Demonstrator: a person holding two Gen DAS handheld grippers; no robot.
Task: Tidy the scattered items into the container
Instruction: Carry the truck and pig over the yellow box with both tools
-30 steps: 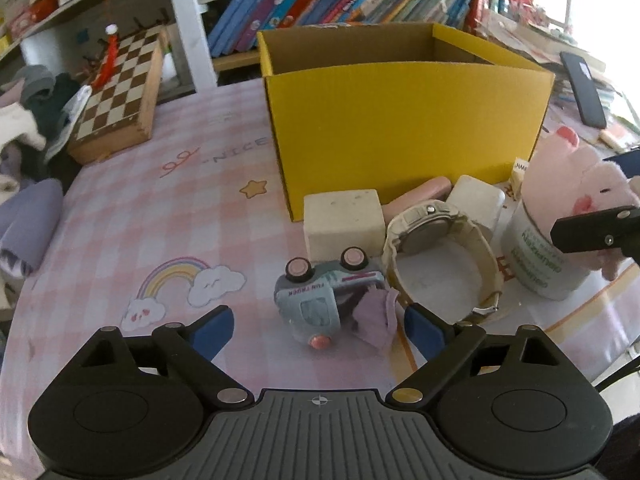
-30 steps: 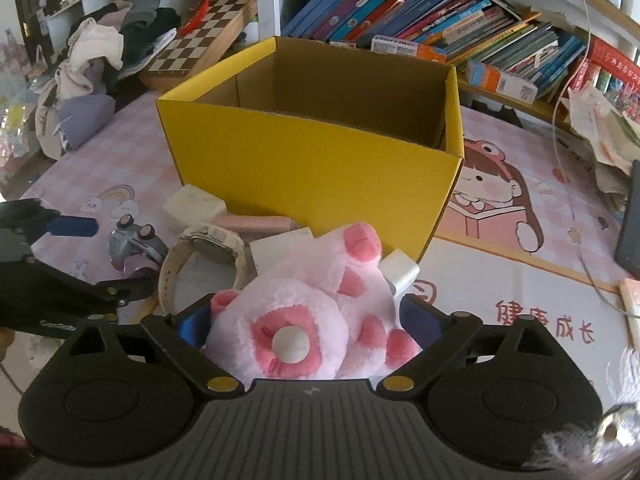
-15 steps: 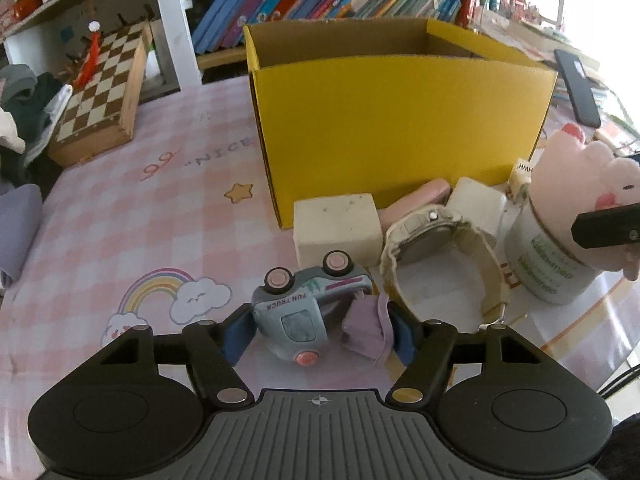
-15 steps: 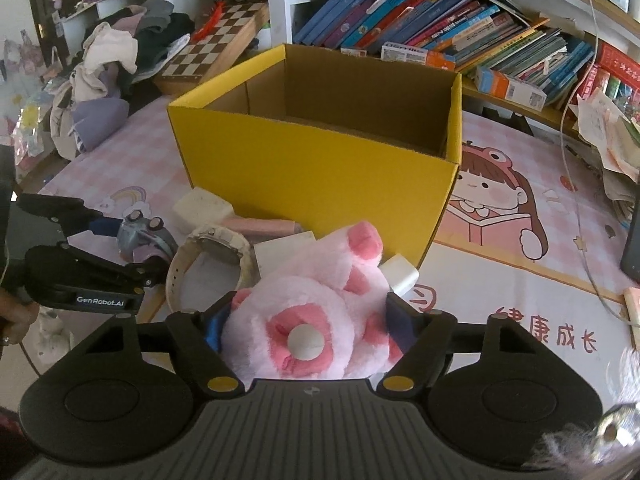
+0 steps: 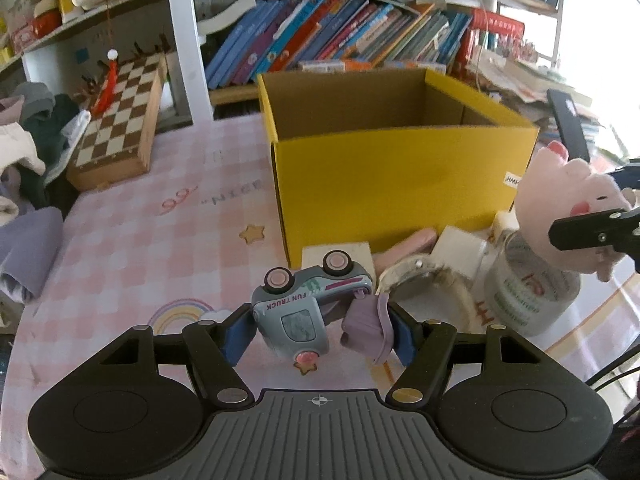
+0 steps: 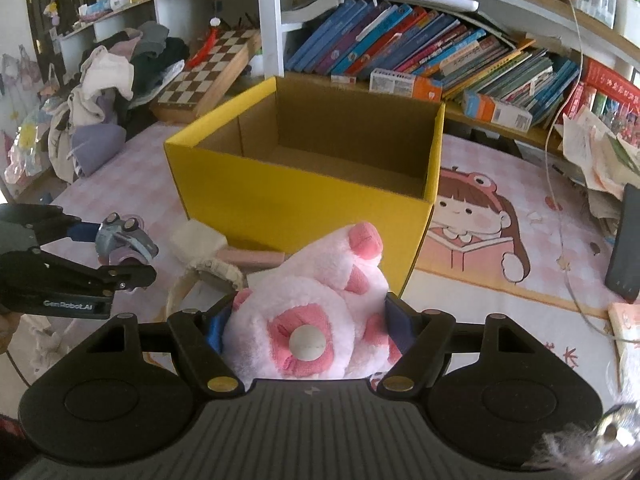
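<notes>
Left gripper [image 5: 316, 330]: jaws clamp toy truck [image 5: 304, 314], lifted | Right gripper [image 6: 304, 322]: jaws squeeze pink plush [image 6: 308, 320], lifted | Yellow box [image 6: 296, 204]: empty, just ahead | Left on tabletop [image 5: 140, 216]: watch [image 5: 424, 284], white blocks, jar | Progress: early, judging by the empty box

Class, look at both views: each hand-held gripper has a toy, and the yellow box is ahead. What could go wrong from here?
1. The toy truck lies on its side between the left hand-held gripper pads; it might slip.
2. The plush toy is bulky and could catch the yellow box rim.
</notes>
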